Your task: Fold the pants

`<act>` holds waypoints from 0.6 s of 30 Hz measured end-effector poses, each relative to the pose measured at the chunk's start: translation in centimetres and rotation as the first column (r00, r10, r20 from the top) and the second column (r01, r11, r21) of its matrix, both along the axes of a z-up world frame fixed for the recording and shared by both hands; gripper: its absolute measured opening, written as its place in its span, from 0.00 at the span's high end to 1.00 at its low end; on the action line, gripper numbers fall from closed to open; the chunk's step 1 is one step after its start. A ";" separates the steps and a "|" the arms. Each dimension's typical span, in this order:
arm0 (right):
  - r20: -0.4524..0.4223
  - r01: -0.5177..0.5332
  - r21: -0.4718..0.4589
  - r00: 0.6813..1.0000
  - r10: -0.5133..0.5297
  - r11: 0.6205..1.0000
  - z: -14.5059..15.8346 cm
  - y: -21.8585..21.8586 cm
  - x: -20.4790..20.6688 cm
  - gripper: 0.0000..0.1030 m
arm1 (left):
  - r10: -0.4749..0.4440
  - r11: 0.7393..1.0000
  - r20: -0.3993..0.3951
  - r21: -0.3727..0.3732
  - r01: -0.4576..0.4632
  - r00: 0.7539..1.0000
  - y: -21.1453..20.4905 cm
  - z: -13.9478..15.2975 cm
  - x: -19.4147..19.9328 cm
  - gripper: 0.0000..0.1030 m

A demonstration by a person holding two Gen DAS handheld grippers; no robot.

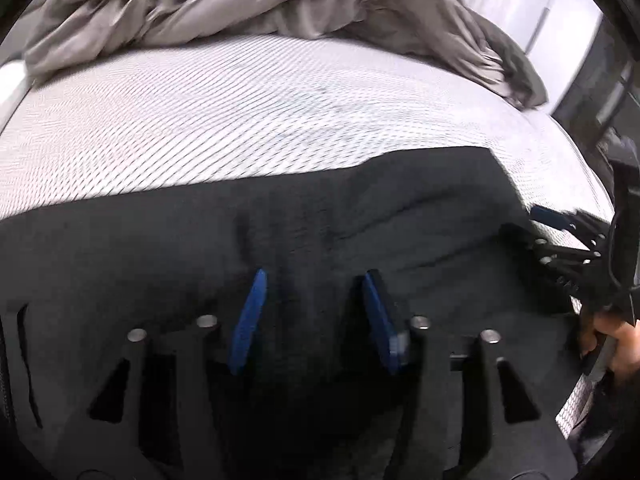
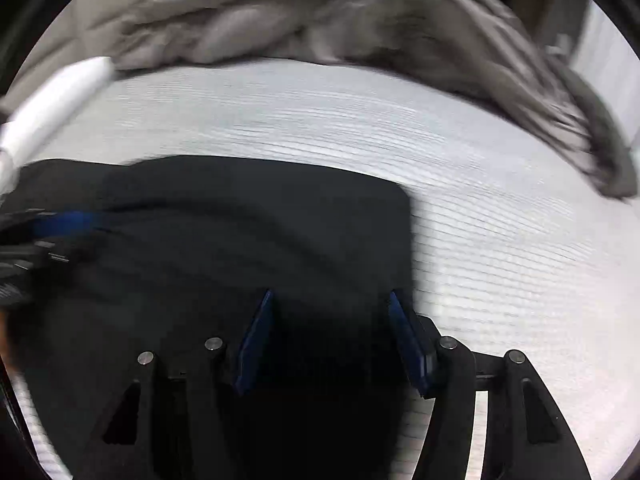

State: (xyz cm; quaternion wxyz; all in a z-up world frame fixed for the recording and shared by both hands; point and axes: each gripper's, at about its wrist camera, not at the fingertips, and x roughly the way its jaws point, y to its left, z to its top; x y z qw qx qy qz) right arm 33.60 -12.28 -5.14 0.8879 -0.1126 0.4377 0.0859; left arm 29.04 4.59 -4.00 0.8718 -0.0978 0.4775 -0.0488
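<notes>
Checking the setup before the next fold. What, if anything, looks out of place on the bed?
Only the grey blanket, bunched in a crumpled heap along the far edge of the mattress. The black pants lie flat with a squared edge; nothing looks spilled or damaged.

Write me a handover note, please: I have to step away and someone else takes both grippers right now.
Left gripper: jaws apart above the black pants, nothing gripped.
Right gripper: jaws apart over the pants' right edge, nothing gripped.
Pants lie flat on the white mattress, in a rectangle with a straight far edge; grey blanket bunched behind.
Done: apparently at least one fold.
Left: probably another fold; how many I cannot tell.
</notes>
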 end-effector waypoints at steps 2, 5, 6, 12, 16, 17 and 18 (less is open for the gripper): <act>-0.018 0.055 0.066 0.998 -0.054 0.996 -0.1 -2.3 0.1 0.40 | 0.016 1.000 -0.010 -0.026 -0.016 1.000 0.8 0.3 -0.1 0.50; 0.014 0.060 0.097 0.998 -0.061 0.993 1.3 -2.1 0.0 0.42 | 0.070 0.997 0.048 0.021 -0.071 0.996 0.9 2.4 -0.6 0.52; 0.046 0.056 0.082 0.997 -0.060 0.995 2.0 -1.9 -0.3 0.42 | 0.074 0.997 0.079 0.003 -0.074 0.994 0.7 3.1 -0.5 0.52; 0.088 -0.056 0.240 0.995 0.036 0.969 4.6 2.7 -0.4 0.42 | 0.056 0.996 0.087 -0.074 -0.050 0.995 -1.5 2.0 1.5 0.61; -0.011 -0.100 0.202 0.994 0.104 0.974 0.9 7.2 1.2 0.45 | 0.112 0.990 0.035 -0.086 -0.109 0.993 -0.6 -0.3 2.4 0.73; -0.014 -0.110 0.152 0.993 0.114 0.982 0.3 8.0 1.1 0.45 | 0.110 0.990 0.035 -0.095 -0.106 0.993 -0.4 -0.3 2.4 0.74; -0.007 -0.123 0.127 0.992 0.125 0.984 -0.1 8.2 1.2 0.45 | 0.103 0.990 0.036 -0.101 -0.099 0.994 -0.2 -0.3 2.3 0.77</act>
